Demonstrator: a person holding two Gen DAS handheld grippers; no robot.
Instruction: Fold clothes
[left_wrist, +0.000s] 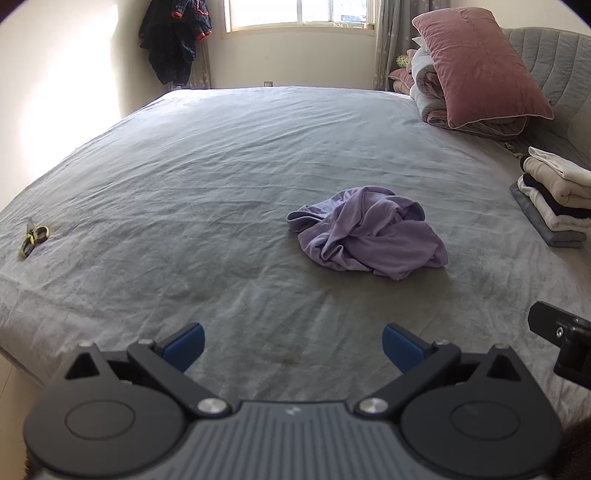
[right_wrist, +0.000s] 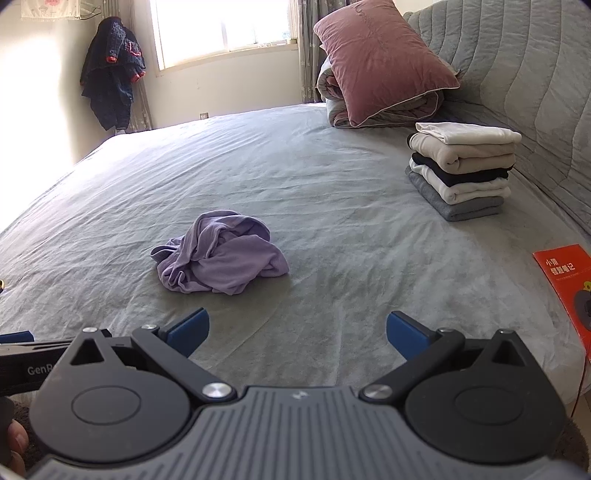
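A crumpled lilac garment (left_wrist: 365, 232) lies in a heap on the grey bed sheet (left_wrist: 184, 177); it also shows in the right wrist view (right_wrist: 221, 254). My left gripper (left_wrist: 293, 345) is open and empty, held above the sheet well in front of the garment. My right gripper (right_wrist: 297, 332) is open and empty too, in front and to the right of the garment. A stack of folded clothes (right_wrist: 461, 173) in white, beige, black and grey sits at the right by the headboard, and shows in the left wrist view (left_wrist: 554, 199).
A pink pillow (right_wrist: 380, 59) leans on a rolled quilt (right_wrist: 332, 99) at the back right. A red booklet (right_wrist: 569, 288) lies at the bed's right edge. A small yellow and black object (left_wrist: 33, 238) lies at the left. Dark clothes (right_wrist: 110, 74) hang in the corner.
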